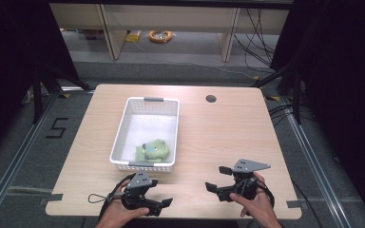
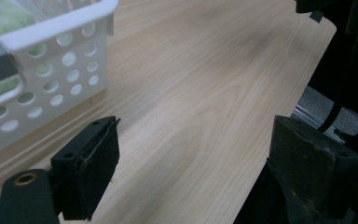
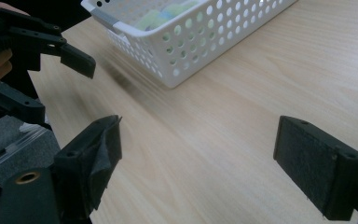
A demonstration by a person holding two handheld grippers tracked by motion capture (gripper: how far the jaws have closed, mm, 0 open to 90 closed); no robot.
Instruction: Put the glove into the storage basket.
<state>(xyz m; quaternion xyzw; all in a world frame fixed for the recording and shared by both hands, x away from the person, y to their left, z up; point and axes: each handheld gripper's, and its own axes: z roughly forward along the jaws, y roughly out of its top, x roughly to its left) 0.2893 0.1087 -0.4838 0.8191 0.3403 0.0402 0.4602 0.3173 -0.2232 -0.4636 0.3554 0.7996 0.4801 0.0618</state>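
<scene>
Green cloth [image 1: 155,150] lies in the white basket [image 1: 123,124] at its near end — placement judged complete; left gripper [image 1: 163,193] and right gripper [image 1: 216,178] stand wide and empty near the table's [image 1: 218,137] front edge.

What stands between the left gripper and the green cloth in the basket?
The white basket's near wall, with its grey handle, stands between the left gripper and the green cloth, which lies inside at the near end. Above the rim, nothing visible covers the cloth.
</scene>
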